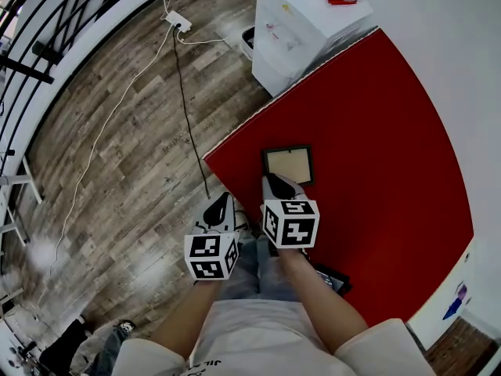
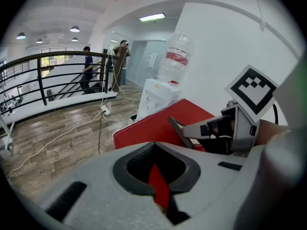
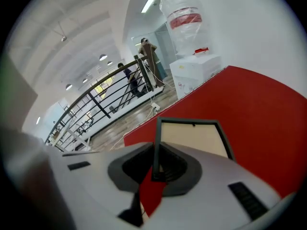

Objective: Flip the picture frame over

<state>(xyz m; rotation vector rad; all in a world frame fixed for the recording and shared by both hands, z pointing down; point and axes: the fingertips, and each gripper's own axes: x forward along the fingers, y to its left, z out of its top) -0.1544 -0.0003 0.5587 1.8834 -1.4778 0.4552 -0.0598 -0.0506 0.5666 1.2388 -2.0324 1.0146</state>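
right claw [image 3: 155, 169] pinches one edge of the black picture frame [image 3: 192, 139].

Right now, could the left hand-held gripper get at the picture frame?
Probably yes. The left hand-held gripper hovers shut just left of the picture frame, with only bare red tabletop between it and the frame's left edge; the right hand-held gripper clamps the near-left corner only.

Pale grey left claw [image 1: 223, 200] and right claw [image 1: 271, 181], black-padded, with black-and-white marker cubes [image 1: 211, 255] [image 1: 290, 222]; white short-sleeved shirt [image 1: 258, 337], blue jeans [image 1: 252, 271]
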